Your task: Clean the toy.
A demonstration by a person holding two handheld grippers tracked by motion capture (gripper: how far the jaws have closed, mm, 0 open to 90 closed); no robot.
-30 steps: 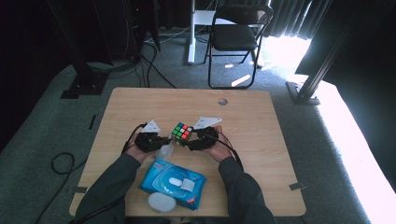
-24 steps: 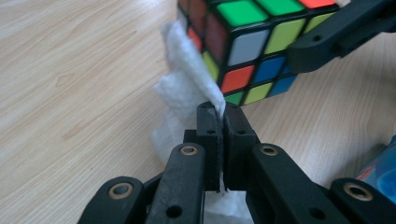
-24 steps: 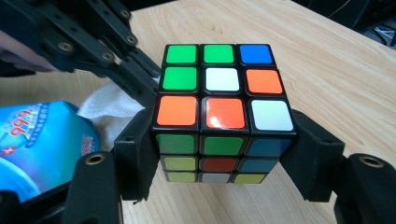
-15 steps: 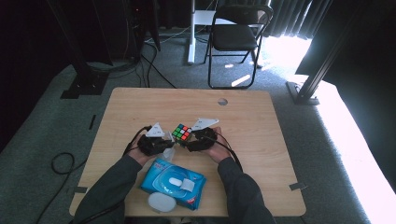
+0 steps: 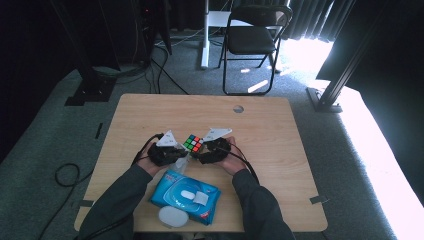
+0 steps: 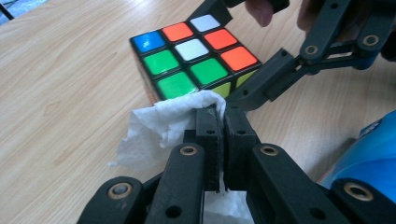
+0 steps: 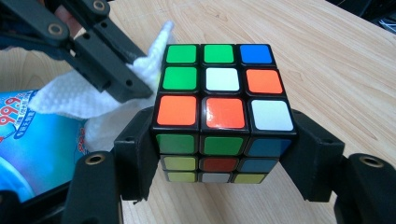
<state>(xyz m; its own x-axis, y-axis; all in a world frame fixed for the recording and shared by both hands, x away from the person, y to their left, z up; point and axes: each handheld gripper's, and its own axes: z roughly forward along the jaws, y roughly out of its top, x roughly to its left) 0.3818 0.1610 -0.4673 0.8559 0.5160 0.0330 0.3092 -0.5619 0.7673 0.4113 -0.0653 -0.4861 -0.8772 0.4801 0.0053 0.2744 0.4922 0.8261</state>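
Note:
A scrambled puzzle cube (image 5: 193, 143) (image 6: 194, 58) (image 7: 223, 109) rests on the wooden table (image 5: 280, 165) between the two hands. My right gripper (image 7: 223, 156) (image 5: 200, 155) clamps it from both sides, one jaw on each flank. My left gripper (image 6: 217, 119) (image 5: 181, 156) is shut on a white wipe (image 6: 168, 121) (image 7: 88, 100), and the wipe's bunched tip touches the cube's near edge by the green stickers. In the right gripper view the left gripper's jaws come in from the upper left with the wipe against the cube's left side.
A blue pack of wet wipes (image 5: 185, 196) lies near the table's front edge between the forearms, with a white lid (image 5: 172, 216) beside it. A round cable hole (image 5: 238, 108) sits far back. A folding chair (image 5: 252, 40) stands beyond the table.
The left hand with the wipe has shifted slightly beside the cube. The right hand and the cube have stayed put.

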